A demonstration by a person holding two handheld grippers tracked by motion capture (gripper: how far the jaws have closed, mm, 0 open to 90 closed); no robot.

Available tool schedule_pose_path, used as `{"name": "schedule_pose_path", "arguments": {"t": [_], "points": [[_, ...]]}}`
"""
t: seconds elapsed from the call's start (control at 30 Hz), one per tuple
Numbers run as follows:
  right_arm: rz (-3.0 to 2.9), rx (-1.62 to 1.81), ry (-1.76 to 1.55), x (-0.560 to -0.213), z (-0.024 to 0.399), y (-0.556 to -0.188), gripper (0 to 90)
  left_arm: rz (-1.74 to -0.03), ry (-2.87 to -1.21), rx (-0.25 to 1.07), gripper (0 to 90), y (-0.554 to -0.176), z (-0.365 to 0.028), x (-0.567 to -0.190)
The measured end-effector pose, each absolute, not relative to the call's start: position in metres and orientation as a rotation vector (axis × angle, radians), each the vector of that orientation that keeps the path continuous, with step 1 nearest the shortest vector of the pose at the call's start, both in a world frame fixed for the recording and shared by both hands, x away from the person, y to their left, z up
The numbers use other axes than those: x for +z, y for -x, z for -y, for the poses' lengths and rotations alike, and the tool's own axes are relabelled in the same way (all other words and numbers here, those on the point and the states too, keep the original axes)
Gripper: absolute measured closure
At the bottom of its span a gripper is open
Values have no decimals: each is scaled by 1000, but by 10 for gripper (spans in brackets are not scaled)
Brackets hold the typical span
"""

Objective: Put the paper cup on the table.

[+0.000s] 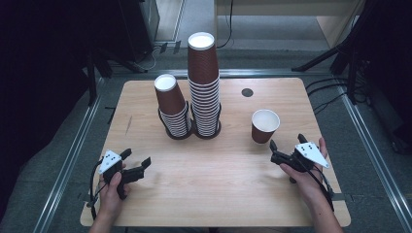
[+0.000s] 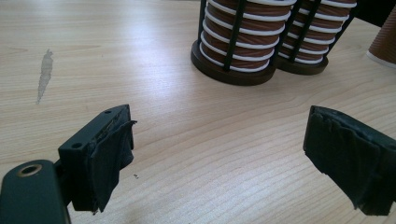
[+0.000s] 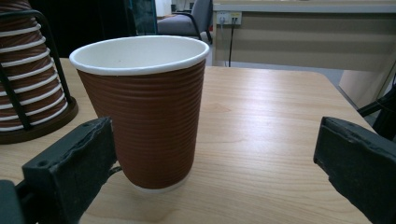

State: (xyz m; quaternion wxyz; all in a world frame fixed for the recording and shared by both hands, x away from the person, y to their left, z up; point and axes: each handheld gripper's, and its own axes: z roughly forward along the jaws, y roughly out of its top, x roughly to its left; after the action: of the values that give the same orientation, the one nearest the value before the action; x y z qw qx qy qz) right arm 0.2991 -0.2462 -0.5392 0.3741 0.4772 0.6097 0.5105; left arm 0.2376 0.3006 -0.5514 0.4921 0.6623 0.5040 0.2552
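Right gripper view: cup [image 3: 144,112] upright, just ahead of wide-spread right gripper [image 3: 215,172].

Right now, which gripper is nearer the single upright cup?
Right. The right gripper sits just in front of the single cup, jaws open toward it, not touching. The left gripper is across the table, nearer the cup stacks.

The counter [image 1: 209,165] was pale wood-grain laminate, smooth with a soft sheen, marked by one dull scuff [image 2: 45,74]; the single cup [image 3: 144,116] was brown ribbed paper, matt outside, smooth white within; the stacked cups [image 1: 203,87] looked the same paper, in black holders [image 2: 233,70]; both grippers' fingers [image 2: 109,154] wore rough, frayed matt black padding.
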Motion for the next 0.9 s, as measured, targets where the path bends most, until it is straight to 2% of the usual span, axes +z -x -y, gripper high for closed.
{"name": "schedule_pose_path", "arguments": {"t": [0.9], "points": [[-1546, 1237, -1259, -548, 295, -257, 0, -1221, -1611, 620, 84, -238, -300, -551]]}}
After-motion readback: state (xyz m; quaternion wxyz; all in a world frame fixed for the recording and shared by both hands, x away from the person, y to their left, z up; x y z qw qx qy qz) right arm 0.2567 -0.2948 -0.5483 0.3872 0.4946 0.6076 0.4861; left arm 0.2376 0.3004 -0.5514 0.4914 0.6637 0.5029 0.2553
